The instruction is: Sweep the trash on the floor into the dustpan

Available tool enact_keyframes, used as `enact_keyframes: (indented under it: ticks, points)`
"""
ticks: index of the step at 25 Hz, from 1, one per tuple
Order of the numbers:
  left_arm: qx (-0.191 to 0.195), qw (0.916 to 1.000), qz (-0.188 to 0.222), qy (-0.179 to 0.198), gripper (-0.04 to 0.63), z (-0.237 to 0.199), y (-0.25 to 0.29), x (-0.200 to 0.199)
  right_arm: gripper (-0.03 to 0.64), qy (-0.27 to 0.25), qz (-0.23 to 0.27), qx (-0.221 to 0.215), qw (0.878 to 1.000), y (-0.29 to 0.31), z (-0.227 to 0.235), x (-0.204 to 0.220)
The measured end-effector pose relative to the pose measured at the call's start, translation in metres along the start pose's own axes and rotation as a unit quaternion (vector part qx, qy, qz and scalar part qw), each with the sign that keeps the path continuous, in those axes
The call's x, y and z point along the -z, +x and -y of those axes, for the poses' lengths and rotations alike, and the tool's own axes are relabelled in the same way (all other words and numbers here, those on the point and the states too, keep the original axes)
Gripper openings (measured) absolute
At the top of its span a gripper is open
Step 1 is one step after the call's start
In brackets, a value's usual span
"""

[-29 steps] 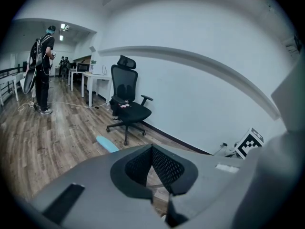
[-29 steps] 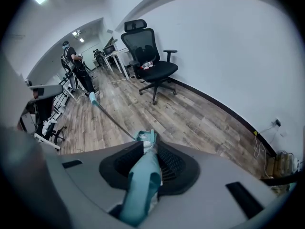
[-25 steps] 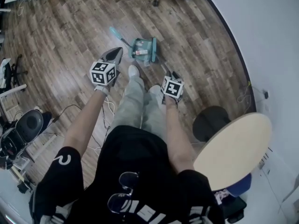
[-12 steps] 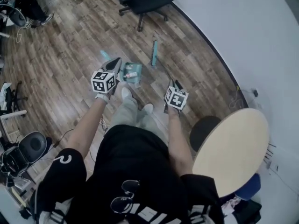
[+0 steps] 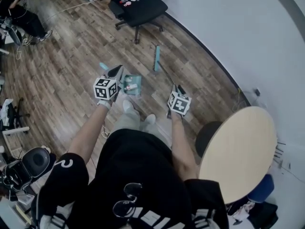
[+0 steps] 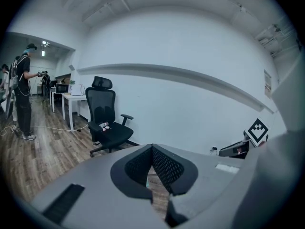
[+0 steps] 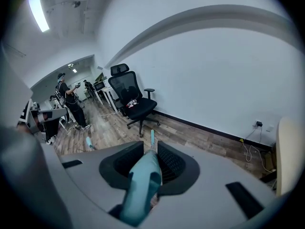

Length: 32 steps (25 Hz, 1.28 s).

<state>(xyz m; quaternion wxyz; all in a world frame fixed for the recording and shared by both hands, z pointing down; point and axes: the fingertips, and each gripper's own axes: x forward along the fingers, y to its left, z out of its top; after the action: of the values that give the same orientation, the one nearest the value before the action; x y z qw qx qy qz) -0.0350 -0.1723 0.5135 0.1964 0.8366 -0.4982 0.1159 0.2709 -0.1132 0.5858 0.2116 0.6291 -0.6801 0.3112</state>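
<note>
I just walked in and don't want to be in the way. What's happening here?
A person stands on the wood floor with a gripper in each hand. The right gripper is shut on the teal broom, its brush end out ahead over the floor. The left gripper is shut on the teal dustpan, which already has some trash in it.

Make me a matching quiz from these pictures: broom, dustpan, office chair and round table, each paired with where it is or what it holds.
1. broom
2. dustpan
3. office chair
4. round table

A. small items lie on its seat
B. at the person's right side, near the wall
C. handle clamped in the right gripper
D. teal, trash inside, beside the left gripper

Pairs: 1-C, 2-D, 3-A, 4-B
</note>
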Motion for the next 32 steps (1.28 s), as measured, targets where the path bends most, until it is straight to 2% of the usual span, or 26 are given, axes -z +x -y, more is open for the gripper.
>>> enact_keyframes:
  ticks: [8, 16, 24, 32]
  points:
    - [0.014, 0.9999, -0.002, 0.009, -0.003, -0.003, -0.019, 0.008, 0.086, 0.015, -0.01, 0.005, 1.0, -0.015, -0.018, 0.032]
    - [0.053, 0.9984, -0.018, 0.01, -0.003, -0.026, -0.072, 0.04, 0.086, 0.027, -0.027, 0.029, 0.999, -0.047, -0.076, 0.094]
    - [0.075, 0.9957, -0.053, 0.013, -0.003, -0.08, -0.15, 0.108, 0.086, 0.05, -0.074, 0.048, 0.995, -0.081, -0.162, 0.208]
    - [0.076, 0.9944, -0.073, 0.007, -0.003, -0.105, -0.197, 0.154, 0.086, 0.048, -0.122, 0.042, 0.99, -0.091, -0.21, 0.299]
